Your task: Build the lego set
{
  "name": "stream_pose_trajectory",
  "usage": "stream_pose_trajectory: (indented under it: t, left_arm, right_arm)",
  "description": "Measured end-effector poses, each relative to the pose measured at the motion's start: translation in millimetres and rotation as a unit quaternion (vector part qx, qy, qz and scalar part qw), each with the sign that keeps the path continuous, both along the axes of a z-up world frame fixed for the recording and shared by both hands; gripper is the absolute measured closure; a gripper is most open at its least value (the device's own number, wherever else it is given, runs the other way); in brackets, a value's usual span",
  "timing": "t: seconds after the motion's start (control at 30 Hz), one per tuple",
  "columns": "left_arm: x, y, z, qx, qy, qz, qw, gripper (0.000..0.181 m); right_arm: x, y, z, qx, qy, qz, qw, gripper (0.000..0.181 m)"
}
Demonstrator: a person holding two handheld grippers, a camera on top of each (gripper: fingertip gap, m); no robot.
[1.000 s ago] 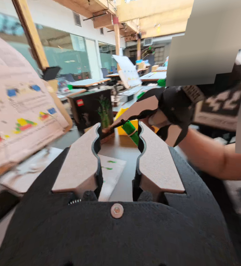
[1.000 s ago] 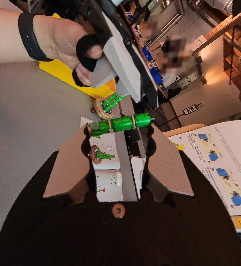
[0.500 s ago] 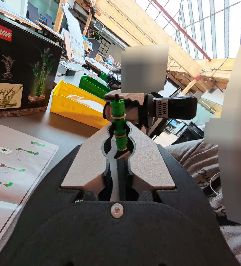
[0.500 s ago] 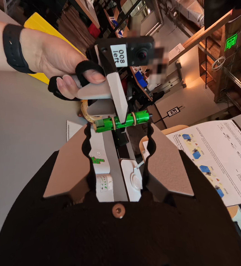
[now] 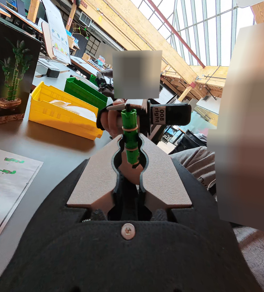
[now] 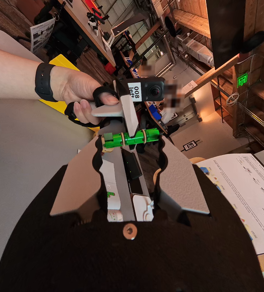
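Bamboo stalk [image 5: 130,139] upright (apparently) between jaws

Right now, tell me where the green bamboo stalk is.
The green bamboo stalk is pinched between the left hand-held gripper tips, off the table, right of the yellow bin; the right hand-held gripper brackets it, open.
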State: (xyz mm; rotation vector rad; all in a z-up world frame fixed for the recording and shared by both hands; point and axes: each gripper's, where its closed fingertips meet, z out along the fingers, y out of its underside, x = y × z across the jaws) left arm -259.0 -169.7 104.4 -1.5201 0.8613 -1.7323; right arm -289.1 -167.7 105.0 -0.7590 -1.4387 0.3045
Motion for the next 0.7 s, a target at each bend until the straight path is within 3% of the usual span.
stream_pose_trajectory:
  t: [0.4, 0.57, 0.67, 0.7]
  left_arm:
    - [-0.7, -1.1, -3.3, -0.026, 0.004, -0.016, 1.0, 0.168]
    - [-0.7, -0.8, -3.6, 0.007, 0.01, -0.005, 1.0, 0.166]
    - [-9.8, 5.0, 0.1, 0.097, 0.033, 0.05, 0.993, 0.121]
    - [-14.6, 6.0, 1.7, 0.149, 0.047, 0.079, 0.984, 0.115]
  right_arm:
    - [3.8, 0.1, -4.9, -0.009, -0.019, -0.001, 1.0, 0.112]
    - [5.3, -1.1, -5.4, -0.009, -0.023, -0.001, 1.0, 0.113]
    - [8.3, -6.5, 2.2, -0.047, -0.001, 0.024, 0.999, 0.113]
    - [10.0, -7.4, 4.5, -0.059, 0.005, 0.031, 0.998, 0.113]
